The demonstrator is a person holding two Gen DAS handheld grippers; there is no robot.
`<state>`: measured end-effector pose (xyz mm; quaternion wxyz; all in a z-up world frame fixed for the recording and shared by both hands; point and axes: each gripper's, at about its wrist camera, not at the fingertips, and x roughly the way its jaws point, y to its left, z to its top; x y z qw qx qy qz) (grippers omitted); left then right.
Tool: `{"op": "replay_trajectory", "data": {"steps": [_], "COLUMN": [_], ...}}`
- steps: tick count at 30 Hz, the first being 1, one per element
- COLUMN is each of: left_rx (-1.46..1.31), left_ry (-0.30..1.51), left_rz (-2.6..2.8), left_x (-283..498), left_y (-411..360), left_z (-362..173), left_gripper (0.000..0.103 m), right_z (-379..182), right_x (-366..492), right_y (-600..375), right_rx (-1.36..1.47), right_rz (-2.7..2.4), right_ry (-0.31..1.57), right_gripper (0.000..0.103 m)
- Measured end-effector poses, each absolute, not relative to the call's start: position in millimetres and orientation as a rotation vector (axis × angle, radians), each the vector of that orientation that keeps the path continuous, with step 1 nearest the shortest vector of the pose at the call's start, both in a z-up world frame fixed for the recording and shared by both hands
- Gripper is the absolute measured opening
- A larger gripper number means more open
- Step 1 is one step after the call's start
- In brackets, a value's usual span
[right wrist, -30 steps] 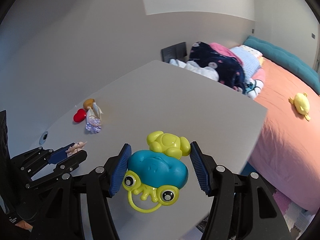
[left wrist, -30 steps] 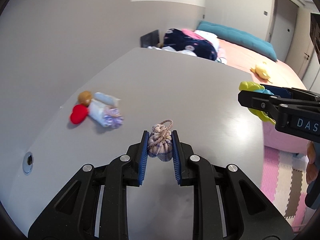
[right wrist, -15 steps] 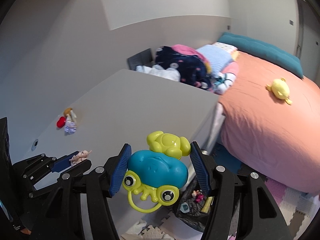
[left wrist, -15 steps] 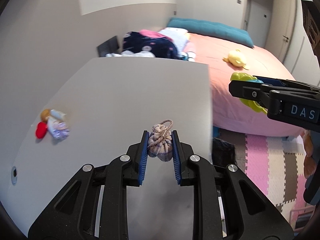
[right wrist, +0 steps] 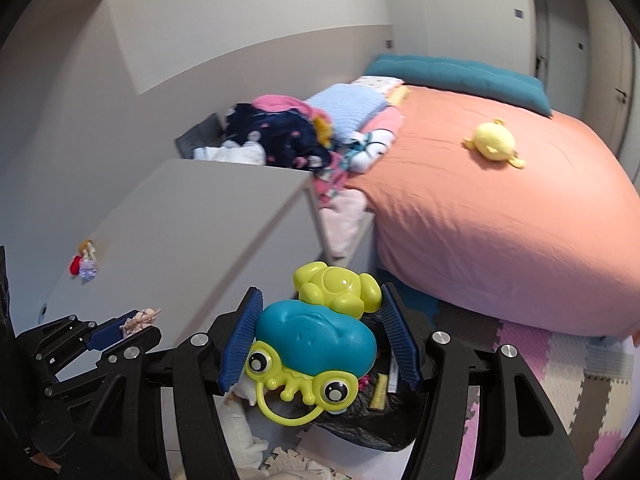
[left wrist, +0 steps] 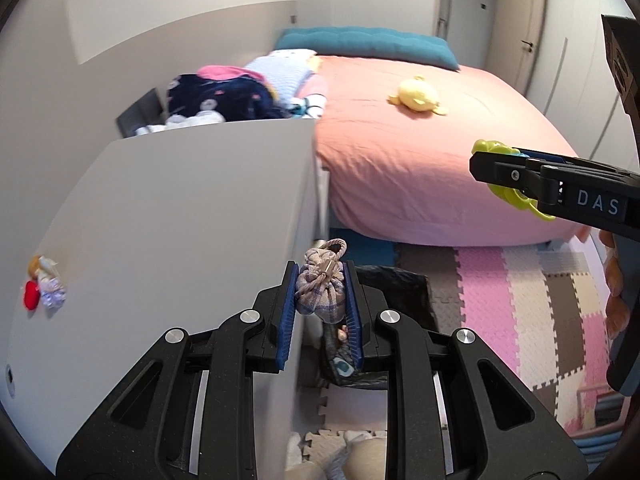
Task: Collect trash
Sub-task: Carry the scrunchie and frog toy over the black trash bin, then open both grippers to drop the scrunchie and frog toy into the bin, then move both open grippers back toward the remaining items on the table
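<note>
Carrying both finds off the desk toward the bag

Swinging away from the white desk [left wrist: 180,208], both hands have crossed its edge within the last second and now hang over the floor. The left gripper [left wrist: 320,292] stays clamped on a small cloth pouch [left wrist: 320,286]; the right gripper [right wrist: 320,344] stays clenched on a blue-and-yellow frog toy [right wrist: 316,344]. A black trash bag [right wrist: 372,412] has come into view just below them, so dropping looks like the next step. A few small items [left wrist: 42,288] remain on the desk.

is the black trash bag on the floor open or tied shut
Open. In the right wrist view the black trash bag gapes upward below the frog toy, and small bits of rubbish show inside its mouth.
</note>
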<state>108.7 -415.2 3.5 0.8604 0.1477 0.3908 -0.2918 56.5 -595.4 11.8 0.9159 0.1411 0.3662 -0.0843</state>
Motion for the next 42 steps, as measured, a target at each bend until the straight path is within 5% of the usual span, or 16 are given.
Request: {"op": "replay_trajectory", "data": {"steps": [15,16,17,18,19,42], "left_rx": [0.41,0.417,0.431,0.448,0.463,0.408], "left_ry": [0.889,0.912,0.925,0.922,0.898,0.889], "left_rz": [-0.753,-0.76,-0.755,-0.739,-0.721,-0.617], "left_x": [100,102,104,106,106,138], "left_y": [-496,-500,-504,-505,-506,-459], "left_z": [-34,-39,-43,-46,-47,-43], "left_gripper": [0.025,0.037,0.064,0.081,0.096,0.096], "right_z": [-23,-28,-32,-35,-38,-49], "right_x": [40,45,49,53,55,83], "right_y": [-673,-676,-679,-681,-684,-666], "right_rx": [0.381,0.389,0.397,0.407,0.413,0.367], "right_rz": [-0.297,-0.296,-0.298,-0.306,-0.327,-0.392], "right_ry": [0.801,0.813,0.82,0.822,0.817,0.836], "right_gripper": [0.062,0.063,0.068,0.094,0.1,0.1]}}
